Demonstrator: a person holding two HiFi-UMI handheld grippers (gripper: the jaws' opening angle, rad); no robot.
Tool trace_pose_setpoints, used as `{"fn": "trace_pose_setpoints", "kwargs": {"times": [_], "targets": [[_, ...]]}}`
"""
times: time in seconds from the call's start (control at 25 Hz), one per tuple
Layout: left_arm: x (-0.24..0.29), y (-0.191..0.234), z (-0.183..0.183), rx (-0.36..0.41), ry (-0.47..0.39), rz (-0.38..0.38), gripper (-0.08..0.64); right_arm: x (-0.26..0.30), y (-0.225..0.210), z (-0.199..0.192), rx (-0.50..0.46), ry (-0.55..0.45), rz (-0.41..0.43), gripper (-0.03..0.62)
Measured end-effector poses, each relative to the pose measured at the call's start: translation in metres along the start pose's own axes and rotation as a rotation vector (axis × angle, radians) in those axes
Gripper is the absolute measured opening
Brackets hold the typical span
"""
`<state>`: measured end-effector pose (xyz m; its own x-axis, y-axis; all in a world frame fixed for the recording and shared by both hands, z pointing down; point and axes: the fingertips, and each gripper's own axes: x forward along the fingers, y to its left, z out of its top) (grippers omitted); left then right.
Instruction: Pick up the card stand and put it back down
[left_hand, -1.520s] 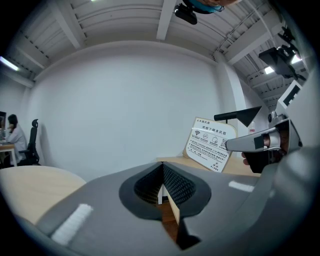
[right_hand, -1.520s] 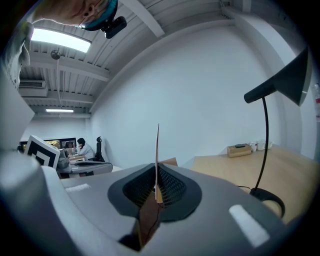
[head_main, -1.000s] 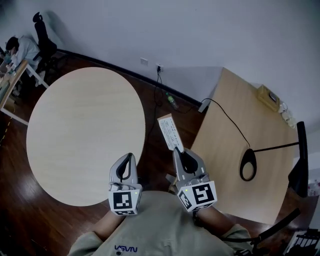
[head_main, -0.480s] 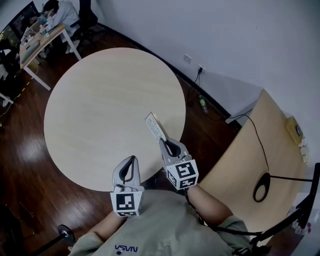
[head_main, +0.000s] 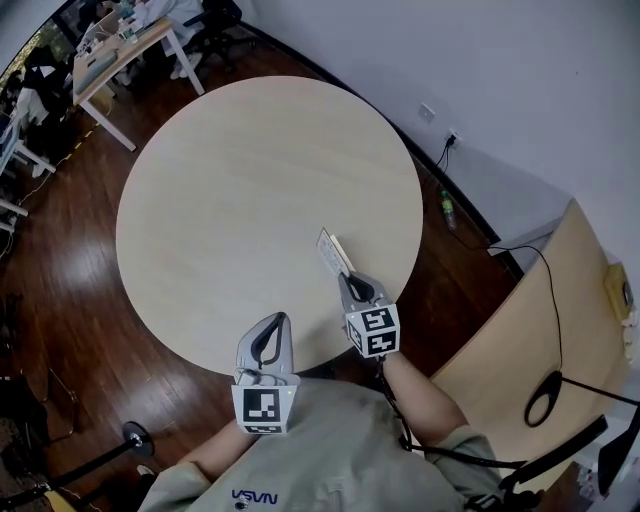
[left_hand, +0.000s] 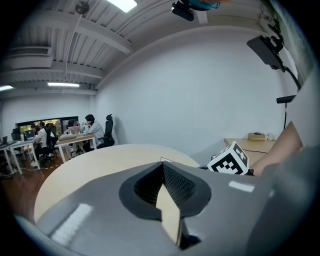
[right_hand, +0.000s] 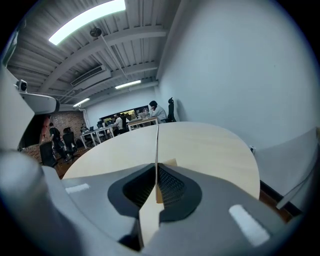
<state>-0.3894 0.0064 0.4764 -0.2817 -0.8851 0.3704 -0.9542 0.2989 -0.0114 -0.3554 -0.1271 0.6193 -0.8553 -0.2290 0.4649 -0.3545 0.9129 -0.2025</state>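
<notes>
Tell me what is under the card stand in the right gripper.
Only the pale top of the round table shows under the card stand. The right gripper covers the stand's lower end, so whether it touches the table cannot be seen.

I see an open-plan office: people (left_hand: 91, 126) seated at desks (left_hand: 72, 142) with office chairs (left_hand: 109, 132) (beyond a round pale table (head_main: 250, 190)), ceiling strip lights (right_hand: 87, 19), dark wood floor (head_main: 60, 290).
</notes>
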Motion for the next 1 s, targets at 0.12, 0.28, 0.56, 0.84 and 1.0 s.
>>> {"fn": "trace_pose_setpoints", "kwargs": {"times": [0.12,0.28,0.56,0.84,1.0], "targets": [[0.002,0.008,-0.003,-0.01,-0.02,0.016,0.008,0.01,-0.002,-0.013,-0.003,0.039,-0.009,0.015],[0.008,0.01,-0.005,-0.02,-0.024,0.0,0.008,0.013,-0.001,-0.023,0.001,0.07,-0.001,0.017],[0.022,-0.01,-0.006,-0.05,-0.025,-0.114,0.008,-0.027,0.0,-0.019,-0.006,0.073,-0.033,0.078],[0.044,-0.043,0.011,-0.023,-0.09,-0.256,0.008,-0.103,-0.009,0.024,0.052,-0.08,-0.198,0.047],[0.041,-0.072,0.026,-0.01,-0.107,-0.321,0.008,-0.161,-0.011,0.051,0.066,-0.175,-0.302,0.0]]}}
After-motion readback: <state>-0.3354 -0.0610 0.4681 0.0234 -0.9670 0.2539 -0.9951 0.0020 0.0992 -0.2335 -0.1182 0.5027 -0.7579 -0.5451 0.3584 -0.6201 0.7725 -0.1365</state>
